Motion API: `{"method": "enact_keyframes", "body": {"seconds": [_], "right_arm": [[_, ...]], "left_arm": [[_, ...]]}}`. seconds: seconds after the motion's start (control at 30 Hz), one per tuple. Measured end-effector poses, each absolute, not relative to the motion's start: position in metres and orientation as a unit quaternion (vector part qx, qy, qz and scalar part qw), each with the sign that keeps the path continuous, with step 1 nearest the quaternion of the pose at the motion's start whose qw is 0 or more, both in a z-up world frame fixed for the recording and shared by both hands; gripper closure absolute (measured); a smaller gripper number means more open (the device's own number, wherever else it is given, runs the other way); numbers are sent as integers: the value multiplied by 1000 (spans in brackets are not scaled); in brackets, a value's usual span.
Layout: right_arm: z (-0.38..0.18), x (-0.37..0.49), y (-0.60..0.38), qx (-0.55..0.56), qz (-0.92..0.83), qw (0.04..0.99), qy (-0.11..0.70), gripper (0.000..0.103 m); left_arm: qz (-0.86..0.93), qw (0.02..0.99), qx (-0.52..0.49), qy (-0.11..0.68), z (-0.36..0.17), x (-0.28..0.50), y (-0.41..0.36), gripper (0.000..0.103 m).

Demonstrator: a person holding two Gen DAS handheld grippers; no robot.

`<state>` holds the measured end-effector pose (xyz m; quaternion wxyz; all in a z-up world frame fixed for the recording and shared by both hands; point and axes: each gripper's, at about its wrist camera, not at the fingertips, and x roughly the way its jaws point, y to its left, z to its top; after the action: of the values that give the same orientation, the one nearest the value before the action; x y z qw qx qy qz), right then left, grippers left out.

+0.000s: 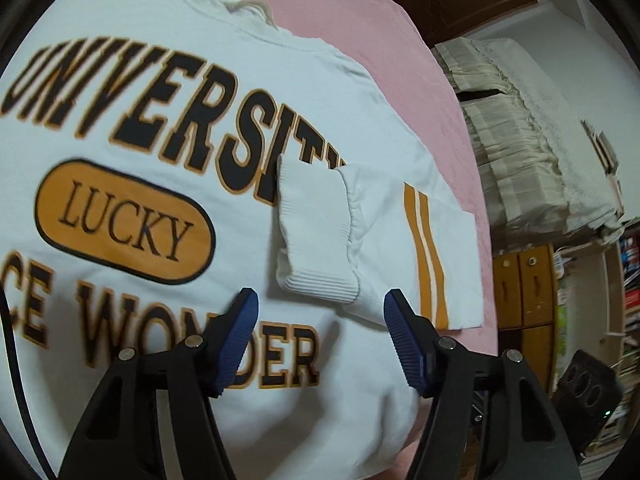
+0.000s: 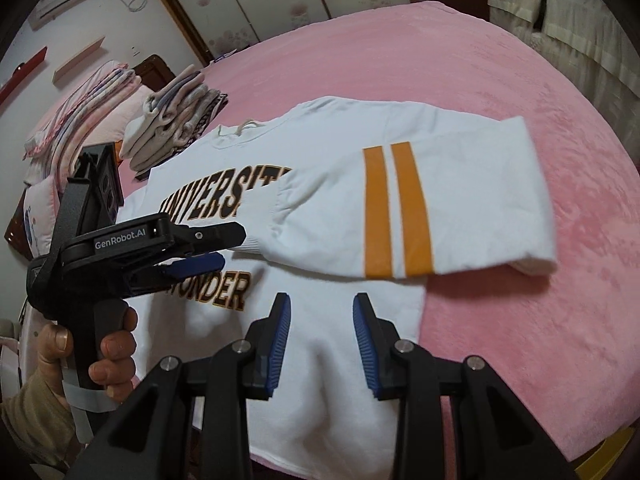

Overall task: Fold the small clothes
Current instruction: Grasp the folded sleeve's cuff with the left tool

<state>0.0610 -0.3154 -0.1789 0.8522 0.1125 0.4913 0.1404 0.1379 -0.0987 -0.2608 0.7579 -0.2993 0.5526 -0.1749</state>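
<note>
Right wrist view: the white sweatshirt [image 2: 328, 320] lies print-up on the pink bed [image 2: 500, 80], 1 striped sleeve [image 2: 400, 208] folded across its chest. My right tongs [image 2: 321, 344] gape wide over the hem, holding nothing; my left tongs [image 1: 321, 336] are equally wide, empty, just short of the ribbed cuff [image 1: 316, 232]. I judge the next fold wants both hem corners pinched evenly. Bare bed lies to the right; folded clothes [image 2: 176, 120] crowd the far left.

Bare pink blanket [image 2: 500, 80] is seen right of the sweatshirt [image 2: 352, 208]; folded clothes [image 2: 176, 120] are stacked left.
</note>
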Motion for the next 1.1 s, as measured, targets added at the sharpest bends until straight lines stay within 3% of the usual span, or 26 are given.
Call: {"method": "enact_keyframes", "body": {"seconds": [0.17, 0.37, 0.43, 0.5, 0.67, 0.87, 1.1], "right_arm": [[-184, 59, -325, 128, 134, 850, 492, 70], [-188, 57, -329, 135, 128, 851, 491, 70], [-188, 57, -332, 138, 125, 851, 491, 70], [-189, 57, -336, 141, 120, 852, 490, 70], [-192, 57, -350, 149, 97, 854, 489, 70], [-204, 59, -372, 172, 60, 848, 498, 70], [-208, 73, -370, 143, 37, 859, 490, 70]], "left_arm": [[-189, 732, -366, 543, -274, 141, -99, 42], [-179, 712, -417, 535, -286, 152, -100, 69], [-171, 714, -413, 539, -288, 157, -104, 87], [-164, 721, -395, 546, -285, 162, -112, 91], [-154, 768, -306, 540, -250, 177, -129, 94], [-162, 845, -213, 464, -167, 203, -139, 95], [-99, 904, -145, 389, -112, 226, -94, 95]]}}
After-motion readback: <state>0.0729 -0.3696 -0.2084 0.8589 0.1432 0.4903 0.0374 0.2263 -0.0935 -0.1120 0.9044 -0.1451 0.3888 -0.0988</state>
